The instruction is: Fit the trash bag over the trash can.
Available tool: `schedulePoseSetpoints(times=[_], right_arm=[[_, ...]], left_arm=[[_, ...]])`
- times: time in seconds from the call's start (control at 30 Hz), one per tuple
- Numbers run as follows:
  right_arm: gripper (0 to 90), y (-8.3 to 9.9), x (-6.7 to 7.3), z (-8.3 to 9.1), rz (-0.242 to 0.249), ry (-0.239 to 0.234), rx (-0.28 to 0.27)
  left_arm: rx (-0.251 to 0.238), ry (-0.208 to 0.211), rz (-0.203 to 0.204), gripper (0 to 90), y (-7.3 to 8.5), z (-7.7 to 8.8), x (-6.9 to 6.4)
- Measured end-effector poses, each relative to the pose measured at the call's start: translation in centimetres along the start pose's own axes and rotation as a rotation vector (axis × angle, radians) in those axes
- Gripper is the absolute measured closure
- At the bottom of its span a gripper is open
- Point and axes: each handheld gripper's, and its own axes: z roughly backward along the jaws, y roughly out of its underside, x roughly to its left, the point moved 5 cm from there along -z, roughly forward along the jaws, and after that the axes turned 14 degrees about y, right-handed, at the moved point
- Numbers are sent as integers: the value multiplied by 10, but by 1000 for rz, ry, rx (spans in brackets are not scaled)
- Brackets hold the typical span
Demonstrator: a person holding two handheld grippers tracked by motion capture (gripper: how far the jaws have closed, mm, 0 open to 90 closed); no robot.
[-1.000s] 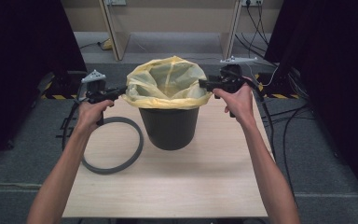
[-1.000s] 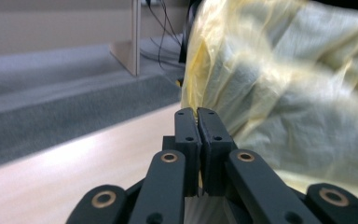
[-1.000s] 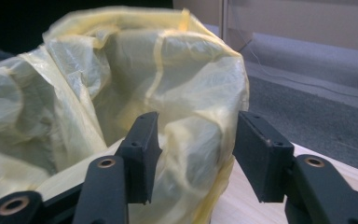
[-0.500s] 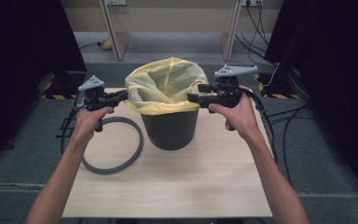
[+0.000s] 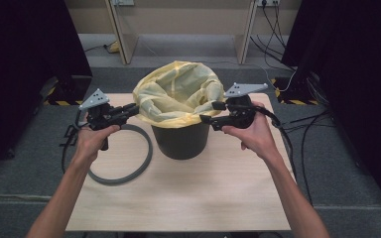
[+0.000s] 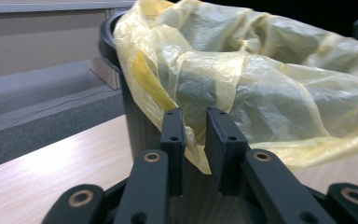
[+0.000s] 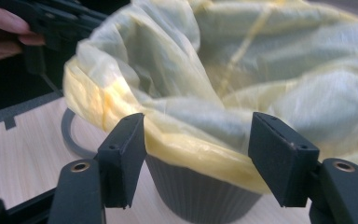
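A black bin (image 5: 181,144) stands mid-table, lined with a yellow bag (image 5: 176,94) whose edge drapes over the rim. My left gripper (image 5: 135,108) is at the bag's left edge. Its jaws have just been opening and stand a narrow gap apart (image 6: 196,114), with the bag's fold (image 6: 270,84) right at the tips but not pinched. My right gripper (image 5: 208,112) is at the bin's right side. Its jaws have also just been opening and stand wide (image 7: 196,119). The bag's folded edge (image 7: 242,70) and the bin (image 7: 196,196) lie just beyond them, and nothing is between the pads.
A grey ring (image 5: 148,154) lies flat on the wooden table (image 5: 203,198) left of the bin, partly under my left hand. Cables trail off both table sides onto the grey floor. Dark curtains flank the table, and white stand legs rise behind it.
Both grippers have drawn back toward the person from the top of the bag's rim and let go of it. The bag, earlier stretched between them, now rests draped on the bin.
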Motion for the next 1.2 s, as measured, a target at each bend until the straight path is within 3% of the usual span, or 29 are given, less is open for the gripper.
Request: schedulePoseSetpoints(times=[0.2,0.43,0.6,0.73,0.9,1.03,1.2], right_arm=[[361,15,-14,-3,-23,30,17],[340,16,-16,-6,-10,43,15],[292,17,-10,-14,11,38,30],[312,22,-9,-22,46,74,57],[592,21,-10,-23,43,86,55],[802,24,-13,-24,93,98,60],[875,29,-16,-27,135,107,84]], left_arm=[[21,18,-43,762,7,-3,-19],[16,34,-39,730,7,-6,-23],[12,40,-36,720,6,-8,-23],[13,43,-36,719,7,-9,-24],[11,47,-37,722,8,-8,-25],[9,50,-34,732,9,-7,-24],[4,50,-14,788,12,-8,-16]])
